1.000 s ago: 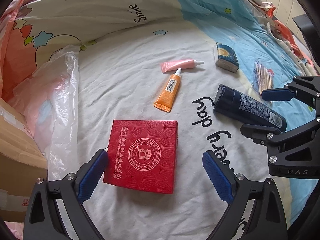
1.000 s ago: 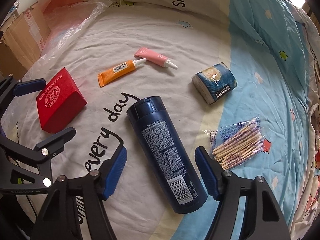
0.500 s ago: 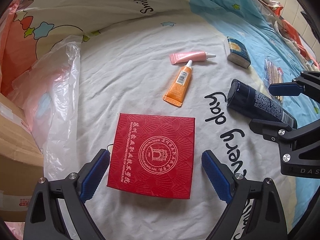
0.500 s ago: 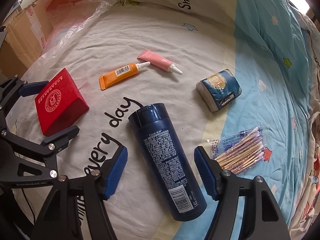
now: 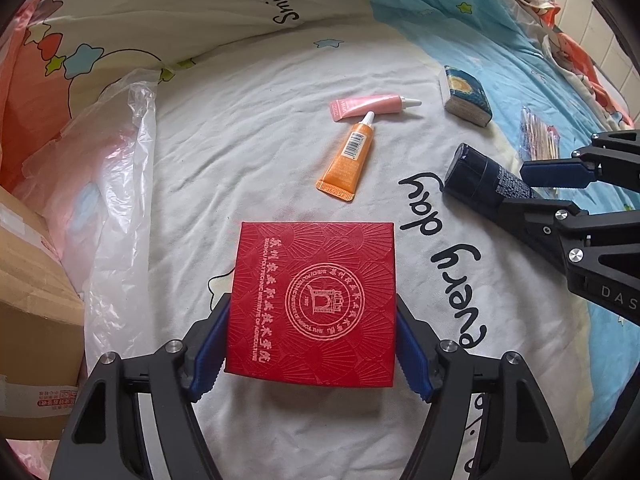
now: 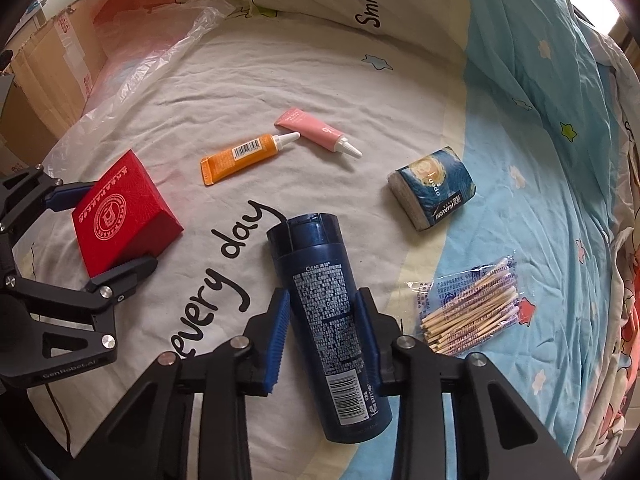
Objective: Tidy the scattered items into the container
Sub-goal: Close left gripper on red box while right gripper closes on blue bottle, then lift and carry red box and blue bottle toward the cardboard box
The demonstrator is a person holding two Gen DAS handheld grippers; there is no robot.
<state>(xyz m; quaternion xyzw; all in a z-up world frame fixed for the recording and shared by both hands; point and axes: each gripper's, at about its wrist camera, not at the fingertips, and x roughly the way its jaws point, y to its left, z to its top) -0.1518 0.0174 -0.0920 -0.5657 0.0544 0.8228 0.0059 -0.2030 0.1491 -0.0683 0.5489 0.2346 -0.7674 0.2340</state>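
A red square box (image 5: 316, 304) with a white seal lies on the bedsheet between the blue pads of my left gripper (image 5: 312, 320). Its jaws are closing and both pads touch the box's sides. From the right wrist view, the left gripper (image 6: 120, 224) hugs the same red box (image 6: 120, 216). A dark blue bottle (image 6: 324, 308) lies lengthwise between the fingers of my right gripper (image 6: 322, 300). Those jaws are closing too, with the pads against the bottle's flanks. An orange tube (image 5: 348, 160), a pink tube (image 5: 368, 106), a tissue pack (image 6: 434, 188) and a bag of cotton swabs (image 6: 472, 312) lie loose.
A brown cardboard box (image 5: 32, 300) stands at the left edge of the bed, with a crumpled clear plastic bag (image 5: 100, 180) beside it. A folded cartoon quilt (image 5: 240, 8) rises behind the items. The right gripper (image 5: 520, 192) sits close by on the right.
Both pairs of jaws have narrowed. The left pads have come in against the red box's sides, and the right pads have come in against the blue bottle.
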